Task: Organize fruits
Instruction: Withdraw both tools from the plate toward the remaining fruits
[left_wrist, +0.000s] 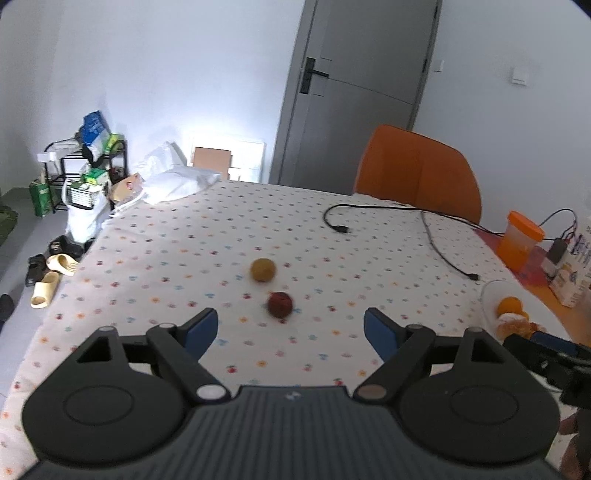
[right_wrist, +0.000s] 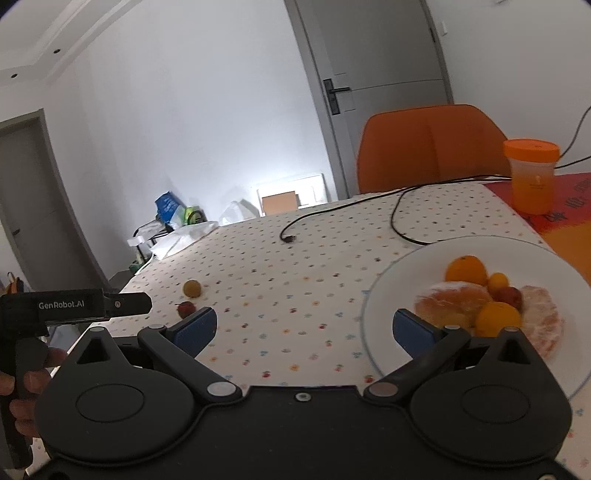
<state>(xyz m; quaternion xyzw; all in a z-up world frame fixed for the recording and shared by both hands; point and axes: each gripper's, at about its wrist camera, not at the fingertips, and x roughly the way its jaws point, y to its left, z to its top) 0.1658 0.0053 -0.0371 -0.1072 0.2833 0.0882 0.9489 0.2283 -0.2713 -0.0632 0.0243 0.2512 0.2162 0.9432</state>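
Yellow fruit (left_wrist: 262, 270) and a dark red fruit (left_wrist: 279, 304) lie close together on the tabletop (left_wrist: 184, 258), well in from its left edge. Left claw (left_wrist: 290, 326) hangs released above them, nothing between its jaws. Right claw (right_wrist: 304, 326) gapes empty over the white plate (right_wrist: 391, 295) of oranges (right_wrist: 466, 269) near the right edge.

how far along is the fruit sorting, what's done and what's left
Mostly done: the white plate already holds oranges, peeled citrus and a few small fruits. Nothing is in hand: the left hand-held gripper and right hand-held gripper are both open and empty. Left: the yellow fruit and the red fruit on the tablecloth, just ahead of the left one.
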